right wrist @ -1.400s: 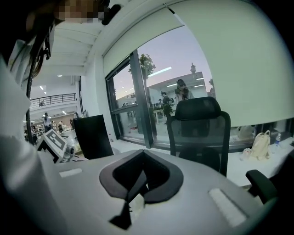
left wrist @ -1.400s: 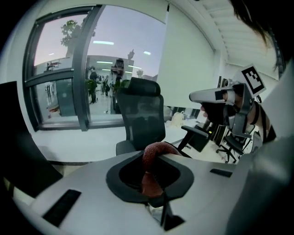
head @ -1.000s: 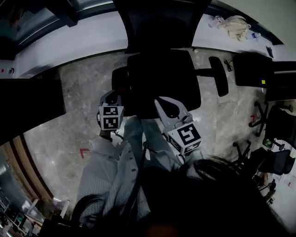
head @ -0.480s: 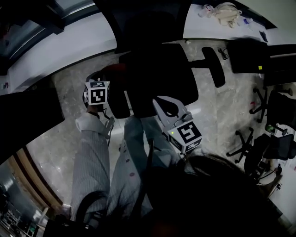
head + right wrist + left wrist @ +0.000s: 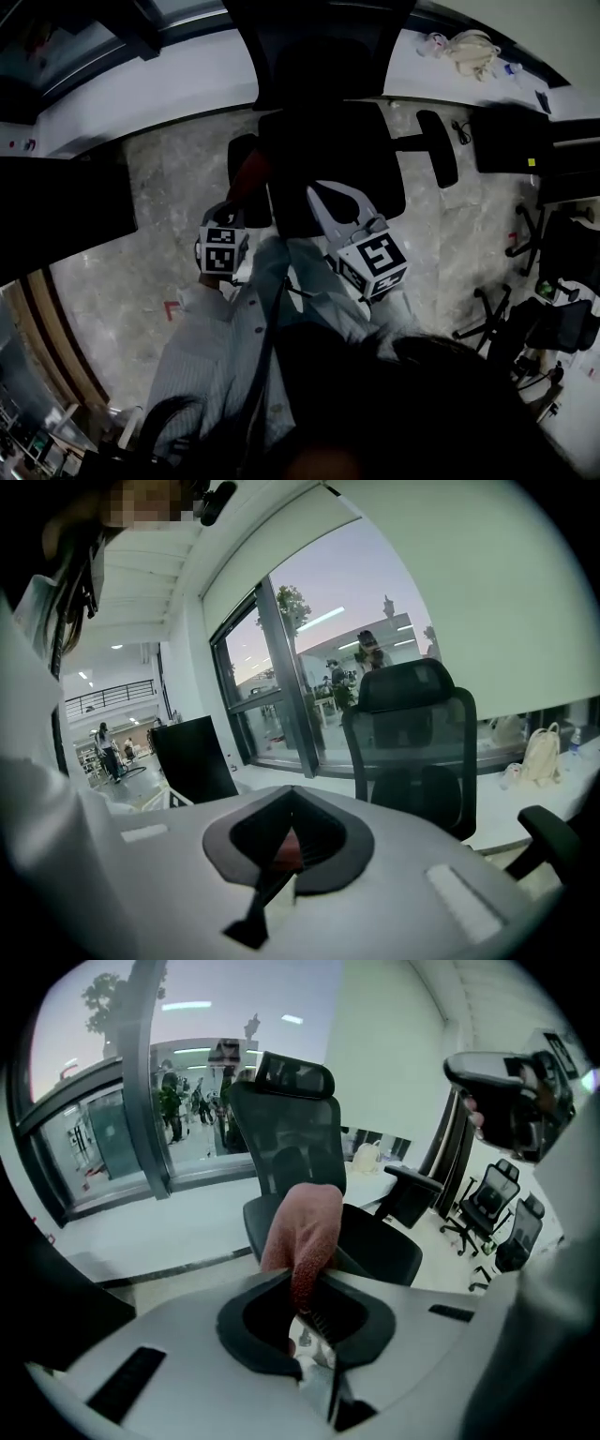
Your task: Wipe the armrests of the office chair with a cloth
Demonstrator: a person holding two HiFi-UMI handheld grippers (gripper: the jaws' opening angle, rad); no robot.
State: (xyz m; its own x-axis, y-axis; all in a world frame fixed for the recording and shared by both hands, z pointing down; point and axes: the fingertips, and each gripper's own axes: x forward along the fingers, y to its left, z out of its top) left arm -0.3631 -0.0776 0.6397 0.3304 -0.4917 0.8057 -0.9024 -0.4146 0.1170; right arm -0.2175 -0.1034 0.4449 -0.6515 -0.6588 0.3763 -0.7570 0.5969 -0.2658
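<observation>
The black office chair [image 5: 328,159] stands in front of me, its seat below my grippers. My left gripper [image 5: 240,201] is shut on a reddish-pink cloth [image 5: 251,172] that lies over the chair's left armrest [image 5: 240,159]. In the left gripper view the cloth [image 5: 305,1232] hangs folded out of the jaws before the chair [image 5: 300,1138]. My right gripper [image 5: 325,194] hovers over the seat's front edge, jaws together, with nothing seen in them. The right armrest [image 5: 438,147] sticks out on the far side and also shows in the right gripper view [image 5: 555,841].
A white counter [image 5: 150,80] curves behind the chair, with a beige bag [image 5: 473,49] on its right end. Other black chairs [image 5: 553,309] and a dark desk [image 5: 525,141] stand to the right. A dark panel [image 5: 56,211] is on the left. My striped sleeves fill the foreground.
Half a second ago the left gripper was farther forward and left beside the armrest; it has come back toward me with the cloth. The right gripper has hardly moved.
</observation>
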